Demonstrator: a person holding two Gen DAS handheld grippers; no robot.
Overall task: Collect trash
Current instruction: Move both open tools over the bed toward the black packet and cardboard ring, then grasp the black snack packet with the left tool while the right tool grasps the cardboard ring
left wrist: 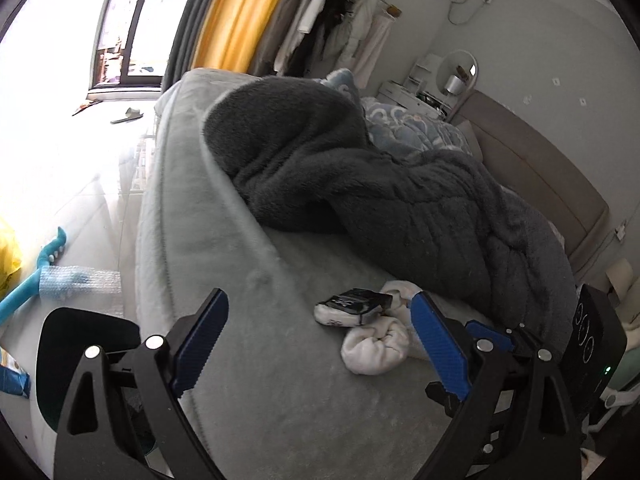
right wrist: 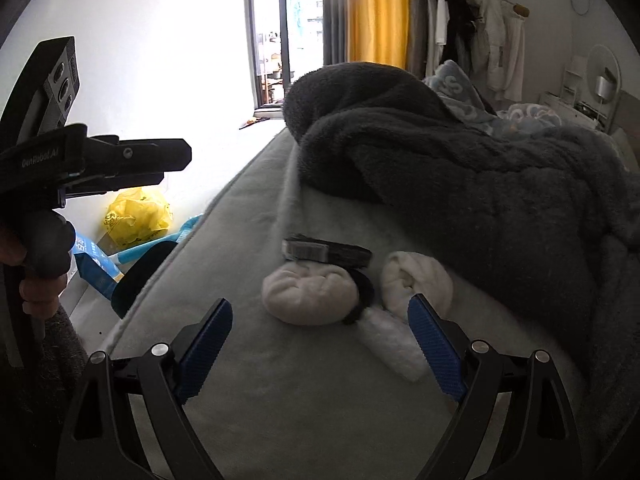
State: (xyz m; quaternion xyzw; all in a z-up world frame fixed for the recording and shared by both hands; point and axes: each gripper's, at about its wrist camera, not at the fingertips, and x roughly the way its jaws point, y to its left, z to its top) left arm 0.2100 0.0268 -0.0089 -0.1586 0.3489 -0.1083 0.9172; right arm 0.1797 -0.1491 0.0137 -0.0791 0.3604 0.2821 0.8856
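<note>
On the pale grey bed (left wrist: 248, 360) lie a flat dark wrapper (left wrist: 354, 304) (right wrist: 326, 252), a rolled white bundle (right wrist: 310, 294) (left wrist: 376, 346), a second white roll (right wrist: 416, 276) and a white fluffy strip (right wrist: 394, 344). My left gripper (left wrist: 320, 296) is open just short of the wrapper, with nothing between its blue pads. My right gripper (right wrist: 320, 302) is open too; the first bundle sits just beyond its tips, and the strip lies by its right finger. In the right wrist view a hand (right wrist: 40, 284) holds the left gripper at the left edge.
A dark grey fleece blanket (left wrist: 380, 184) is heaped on the bed behind the items. On the floor to the left are a yellow plastic bag (right wrist: 136, 214), a blue package (right wrist: 96, 264), a teal tool (left wrist: 24, 292), bubble wrap (left wrist: 76, 282) and a dark rounded object (right wrist: 140, 276).
</note>
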